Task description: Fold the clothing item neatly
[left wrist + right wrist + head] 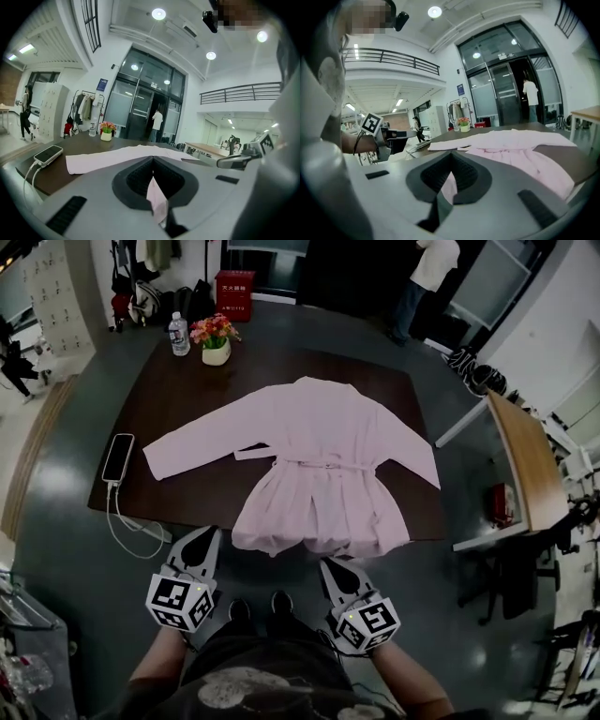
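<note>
A pale pink robe (319, 456) lies spread face up on the dark table (187, 399), sleeves out to both sides, a belt across its waist. Its hem is bunched and hangs over the near table edge. My left gripper (211, 532) is at the hem's left corner and my right gripper (330, 563) at its right part. Both are shut, each with a strip of pink cloth pinched in its jaws: (157, 199) in the left gripper view, (447, 185) in the right gripper view. The robe (117, 157) stretches away across the table beyond them.
A phone (118, 457) with a white cable lies at the table's left edge. A water bottle (178, 334) and a flower pot (215, 338) stand at the far left corner. A wooden table (525, 465) stands to the right. A person (427, 282) is by the far doors.
</note>
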A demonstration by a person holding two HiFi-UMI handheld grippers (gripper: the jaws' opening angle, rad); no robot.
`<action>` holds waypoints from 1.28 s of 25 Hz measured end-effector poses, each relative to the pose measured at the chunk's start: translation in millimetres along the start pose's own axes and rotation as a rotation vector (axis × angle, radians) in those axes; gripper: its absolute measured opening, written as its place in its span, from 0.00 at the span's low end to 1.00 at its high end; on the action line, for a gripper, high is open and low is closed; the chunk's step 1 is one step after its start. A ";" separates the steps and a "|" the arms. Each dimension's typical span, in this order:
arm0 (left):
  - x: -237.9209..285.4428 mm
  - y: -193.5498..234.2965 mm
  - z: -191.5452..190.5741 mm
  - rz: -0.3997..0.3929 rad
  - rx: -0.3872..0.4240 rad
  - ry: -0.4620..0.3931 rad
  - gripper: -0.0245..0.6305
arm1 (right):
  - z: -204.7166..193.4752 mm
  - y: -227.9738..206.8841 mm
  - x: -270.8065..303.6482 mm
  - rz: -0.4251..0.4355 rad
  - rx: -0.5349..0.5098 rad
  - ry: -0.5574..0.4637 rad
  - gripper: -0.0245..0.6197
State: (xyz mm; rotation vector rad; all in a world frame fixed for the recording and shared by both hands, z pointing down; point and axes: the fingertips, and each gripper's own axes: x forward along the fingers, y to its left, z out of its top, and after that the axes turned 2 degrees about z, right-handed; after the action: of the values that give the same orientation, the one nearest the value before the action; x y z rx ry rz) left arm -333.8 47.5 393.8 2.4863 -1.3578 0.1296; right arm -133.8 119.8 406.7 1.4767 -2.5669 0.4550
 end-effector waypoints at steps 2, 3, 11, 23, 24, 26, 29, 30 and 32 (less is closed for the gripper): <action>11.0 -1.8 3.1 0.022 -0.007 -0.008 0.05 | 6.3 -20.2 5.6 -0.024 -0.003 -0.024 0.02; 15.7 -3.7 5.1 0.035 -0.007 -0.013 0.05 | 11.1 -28.7 10.3 -0.029 0.001 -0.042 0.02; 45.9 -10.7 10.1 0.170 0.012 -0.033 0.05 | 46.5 -41.9 88.4 0.091 0.002 -0.157 0.02; 29.4 94.7 0.5 0.355 -0.060 -0.007 0.05 | 52.4 31.0 192.6 0.296 0.030 -0.066 0.02; 30.4 107.6 1.2 0.351 -0.058 -0.002 0.05 | 53.9 39.1 203.7 0.296 0.035 -0.064 0.02; 34.0 134.8 3.0 0.342 -0.044 0.010 0.05 | 55.6 55.3 228.8 0.290 0.033 -0.055 0.02; 39.8 174.6 1.5 0.326 -0.036 0.038 0.05 | 51.1 80.9 271.1 0.280 -0.009 -0.015 0.02; 40.7 186.6 0.3 0.323 -0.034 0.047 0.05 | 47.0 90.0 285.2 0.282 -0.022 0.005 0.02; 40.6 210.3 -1.2 0.333 -0.026 0.055 0.05 | 36.0 108.1 312.2 0.295 -0.048 0.054 0.02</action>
State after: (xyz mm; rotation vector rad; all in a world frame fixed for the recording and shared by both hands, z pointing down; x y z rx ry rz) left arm -486.8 -91.2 450.5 2.1993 -1.7260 0.2488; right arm -384.2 -96.6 437.7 1.0576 -2.7405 0.4571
